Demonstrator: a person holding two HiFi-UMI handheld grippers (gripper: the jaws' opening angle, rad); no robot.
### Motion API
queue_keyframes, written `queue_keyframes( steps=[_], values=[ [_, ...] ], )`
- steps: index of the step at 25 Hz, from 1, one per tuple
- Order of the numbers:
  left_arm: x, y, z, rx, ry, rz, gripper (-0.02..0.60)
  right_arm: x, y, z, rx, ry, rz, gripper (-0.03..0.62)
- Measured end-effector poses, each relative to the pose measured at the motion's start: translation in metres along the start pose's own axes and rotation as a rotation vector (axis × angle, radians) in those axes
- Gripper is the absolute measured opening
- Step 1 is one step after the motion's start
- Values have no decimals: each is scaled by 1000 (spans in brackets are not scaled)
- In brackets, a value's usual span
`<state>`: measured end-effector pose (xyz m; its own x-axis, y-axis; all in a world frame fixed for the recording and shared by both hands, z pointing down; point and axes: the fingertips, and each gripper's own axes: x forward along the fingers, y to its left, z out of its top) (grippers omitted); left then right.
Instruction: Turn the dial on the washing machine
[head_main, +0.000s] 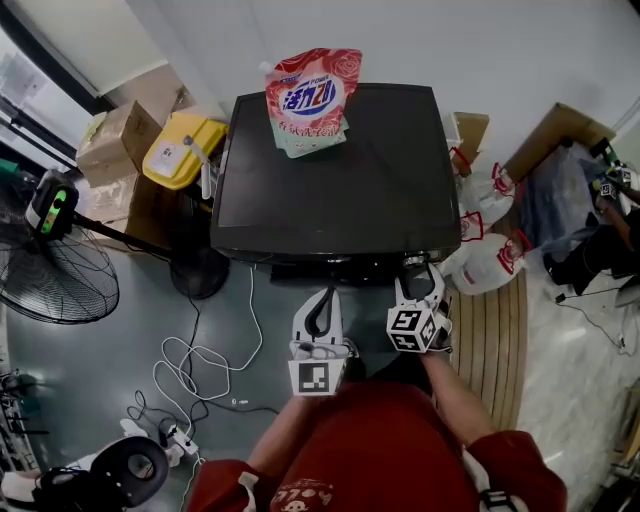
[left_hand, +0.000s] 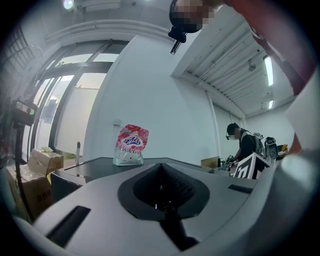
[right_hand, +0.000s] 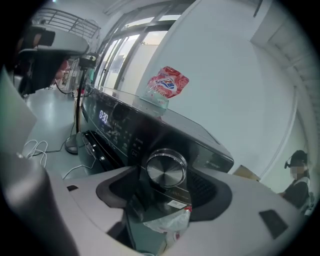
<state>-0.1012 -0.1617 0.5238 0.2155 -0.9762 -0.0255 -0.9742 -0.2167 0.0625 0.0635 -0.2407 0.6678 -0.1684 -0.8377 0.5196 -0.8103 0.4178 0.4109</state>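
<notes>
Right gripper (right_hand: 165, 192) spread wide, gripping nothing; dial (right_hand: 166, 170) at 12 o'clock, framed between the jaws, face square to me, pads not pressing it; it sits at the right end of the washing machine (head_main: 330, 190) front; left gripper (head_main: 322, 300) pressed together, farther off, at 9 o'clock.

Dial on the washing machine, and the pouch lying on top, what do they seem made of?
Dial: silver, with a fine circular sheen on its face and a bright rim, so brushed metal or metal-look plastic; the look leaves that open.
Pouch: soft plastic film, glossy, printed pink and red, creased and slumped.
</notes>
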Motion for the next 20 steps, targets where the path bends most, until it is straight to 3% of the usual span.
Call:
queue_keyframes(
  steps=[5,9,20],
  values=[
    [-3,-3,1,11,8,-3,9,8,-7,1,4,-1,-84,310],
    [-7,0,3,31,-3,-2,9,10,-5,0,0,4,-96,281],
    [-11,3,1,28,11,9,9,10,-5,0,25,15,-87,276]
  ],
)
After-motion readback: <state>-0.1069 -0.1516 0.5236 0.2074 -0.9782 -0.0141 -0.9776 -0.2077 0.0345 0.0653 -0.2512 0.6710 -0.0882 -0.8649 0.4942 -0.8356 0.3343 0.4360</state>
